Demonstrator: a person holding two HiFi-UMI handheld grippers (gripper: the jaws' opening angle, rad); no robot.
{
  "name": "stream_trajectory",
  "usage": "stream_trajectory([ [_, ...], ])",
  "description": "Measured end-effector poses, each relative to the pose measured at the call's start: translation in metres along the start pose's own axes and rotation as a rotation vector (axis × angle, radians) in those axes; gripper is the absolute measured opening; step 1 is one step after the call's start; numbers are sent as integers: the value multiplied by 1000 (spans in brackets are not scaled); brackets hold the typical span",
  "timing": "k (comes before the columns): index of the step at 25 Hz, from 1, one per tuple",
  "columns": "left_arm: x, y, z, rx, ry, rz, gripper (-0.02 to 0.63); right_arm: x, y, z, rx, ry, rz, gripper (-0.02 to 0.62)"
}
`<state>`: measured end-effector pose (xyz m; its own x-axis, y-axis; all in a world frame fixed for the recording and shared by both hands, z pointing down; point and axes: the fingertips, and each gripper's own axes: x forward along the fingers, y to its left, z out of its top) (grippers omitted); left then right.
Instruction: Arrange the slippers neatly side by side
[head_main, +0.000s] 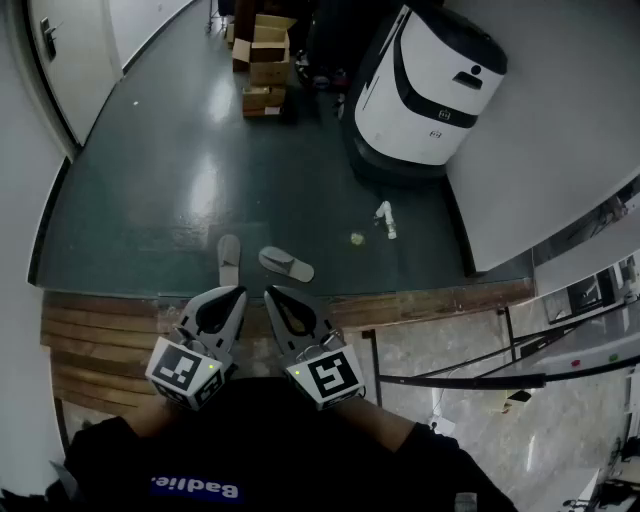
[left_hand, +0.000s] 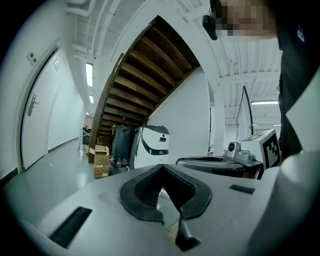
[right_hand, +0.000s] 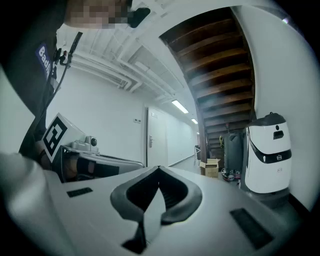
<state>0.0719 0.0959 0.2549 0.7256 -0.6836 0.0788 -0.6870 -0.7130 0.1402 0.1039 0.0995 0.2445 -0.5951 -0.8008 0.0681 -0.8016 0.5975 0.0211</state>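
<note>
Two grey slippers lie on the dark floor below the stairs in the head view. The left slipper (head_main: 229, 259) points straight away, while the right slipper (head_main: 287, 264) lies slanted beside it, a small gap apart. My left gripper (head_main: 236, 295) and right gripper (head_main: 272, 295) are held close to my body above the wooden steps, well short of the slippers. Both are shut with nothing between the jaws. The left gripper view shows the left gripper (left_hand: 161, 166) with its tips meeting, and the right gripper view shows the right gripper (right_hand: 159, 168) the same. Neither gripper view shows the slippers.
A large white machine (head_main: 430, 85) stands at the back right against the wall. Cardboard boxes (head_main: 266, 62) are stacked at the far end. A small white object (head_main: 385, 220) and a yellowish scrap (head_main: 357, 238) lie right of the slippers. Wooden steps (head_main: 100, 350) run under me, and a railing (head_main: 500, 380) stands to the right.
</note>
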Motion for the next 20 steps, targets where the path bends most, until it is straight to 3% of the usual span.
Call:
stream_trajectory([
  [9,-1,-8,-4,11,17,5,-9,-8,-1,-3,-9,-34,23,-2],
  [20,8,-18,-12,-1,39,45,-9,-21,-24,-24,55,30,42,-2],
])
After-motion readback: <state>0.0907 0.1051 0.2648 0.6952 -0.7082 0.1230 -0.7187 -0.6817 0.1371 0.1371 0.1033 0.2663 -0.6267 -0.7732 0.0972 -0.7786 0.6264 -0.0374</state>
